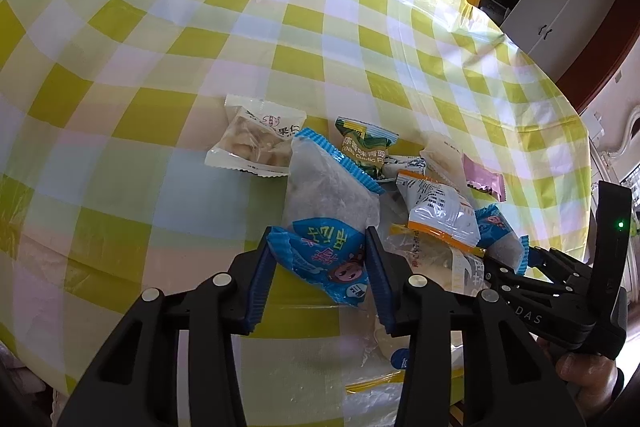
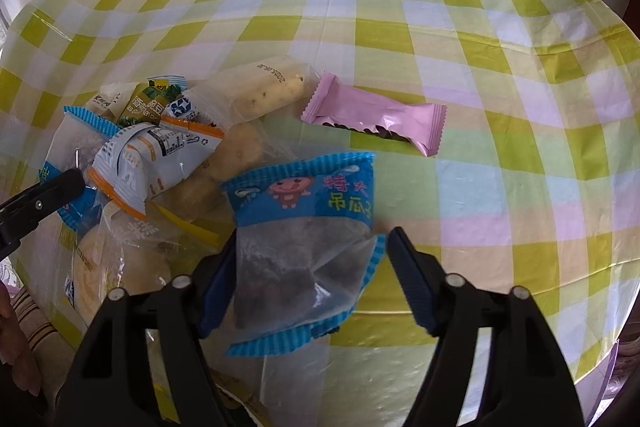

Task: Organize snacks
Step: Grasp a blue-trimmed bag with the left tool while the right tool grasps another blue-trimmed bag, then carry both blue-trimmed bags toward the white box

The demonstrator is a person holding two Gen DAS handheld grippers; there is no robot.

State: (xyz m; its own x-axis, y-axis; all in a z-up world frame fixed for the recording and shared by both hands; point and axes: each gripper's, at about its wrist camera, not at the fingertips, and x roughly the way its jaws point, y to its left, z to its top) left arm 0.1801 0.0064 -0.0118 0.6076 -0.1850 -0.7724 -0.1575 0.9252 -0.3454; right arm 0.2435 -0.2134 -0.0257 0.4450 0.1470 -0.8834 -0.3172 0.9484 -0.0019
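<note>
a yellow-green checked tablecloth (image 1: pixel 168 39) is seen filling both views, with a snack pile at lower centre of the left view and centre left of the right view. the left gripper (image 1: pixel 320 239) is clamped on the blue end of a blue-edged clear packet (image 1: pixel 320 195), both pads touching it. the right gripper (image 2: pixel 310 239) is seen part open around another blue-edged packet (image 2: pixel 300 227), left pad against it and right pad slightly apart; a pink wrapper (image 2: pixel 376 113) lies apart at upper right of the pile.
</note>
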